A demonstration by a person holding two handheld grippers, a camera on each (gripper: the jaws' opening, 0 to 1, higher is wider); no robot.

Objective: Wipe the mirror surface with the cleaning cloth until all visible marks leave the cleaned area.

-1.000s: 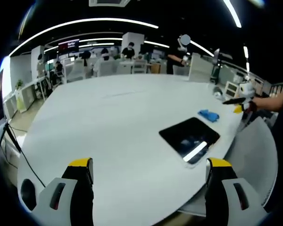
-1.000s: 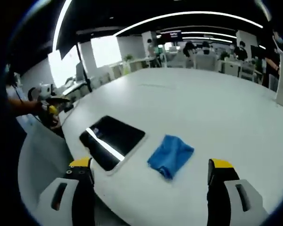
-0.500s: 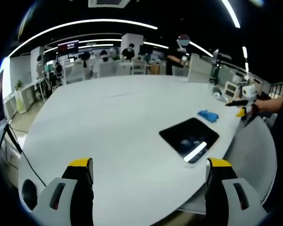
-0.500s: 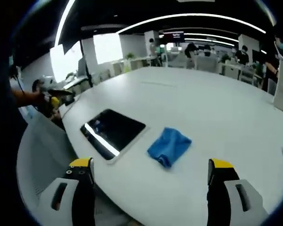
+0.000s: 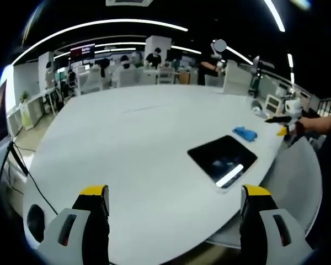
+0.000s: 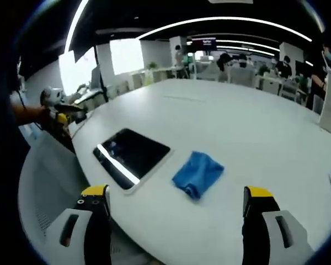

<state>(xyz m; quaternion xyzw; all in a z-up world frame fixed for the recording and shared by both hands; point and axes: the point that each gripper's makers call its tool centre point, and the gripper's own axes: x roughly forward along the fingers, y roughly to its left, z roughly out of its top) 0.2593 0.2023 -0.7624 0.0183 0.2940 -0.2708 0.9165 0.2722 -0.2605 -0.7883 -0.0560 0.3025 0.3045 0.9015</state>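
- White round table in an open office carries the mirror flat near its edge, with the cleaning cloth crumpled just beside it, apart.
- Right gripper: jaws wide, empty, facing the cloth, likely for pickup.
- Left gripper: jaws wide, empty, clear of the mirror.
- Containers: none identifiable.

Open-plan office: desks, seated people, ceiling light strips.

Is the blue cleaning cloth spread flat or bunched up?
Bunched up: the cleaning cloth sits as a rumpled, folded heap on the table beside the mirror, not touching it.
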